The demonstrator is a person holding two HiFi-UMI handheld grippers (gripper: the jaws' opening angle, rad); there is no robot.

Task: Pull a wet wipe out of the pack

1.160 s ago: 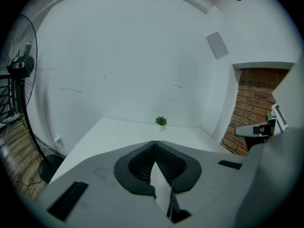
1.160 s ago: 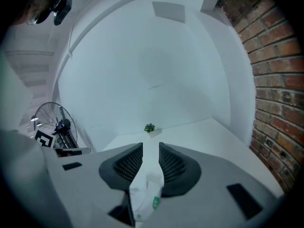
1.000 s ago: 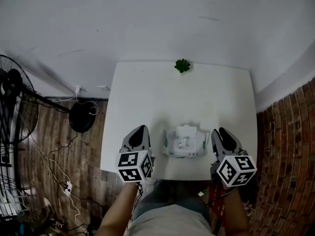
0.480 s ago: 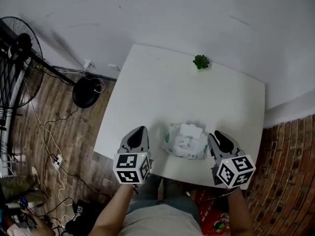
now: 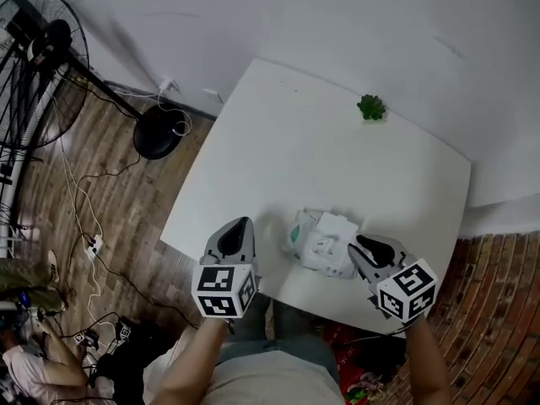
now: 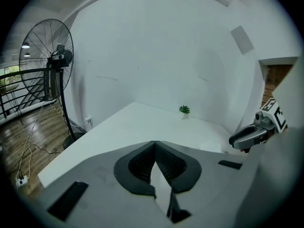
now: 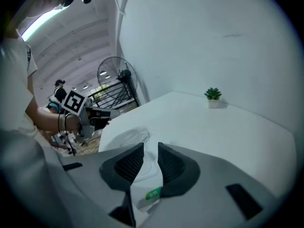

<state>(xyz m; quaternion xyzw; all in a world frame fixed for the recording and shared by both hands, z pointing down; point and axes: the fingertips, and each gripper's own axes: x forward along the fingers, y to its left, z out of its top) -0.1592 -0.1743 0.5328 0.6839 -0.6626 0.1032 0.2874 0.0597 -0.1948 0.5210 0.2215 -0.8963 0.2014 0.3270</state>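
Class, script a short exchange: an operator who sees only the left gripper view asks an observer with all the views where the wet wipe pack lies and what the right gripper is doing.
Operator: Where is the pack?
Observer: In the head view, the wet wipe pack lies close to the near edge of the table.
Operator: Is the right gripper on it?
Observer: In its own view, the right gripper has its jaws a little apart, and the pack shows through the gap below them. They do not look closed on it.
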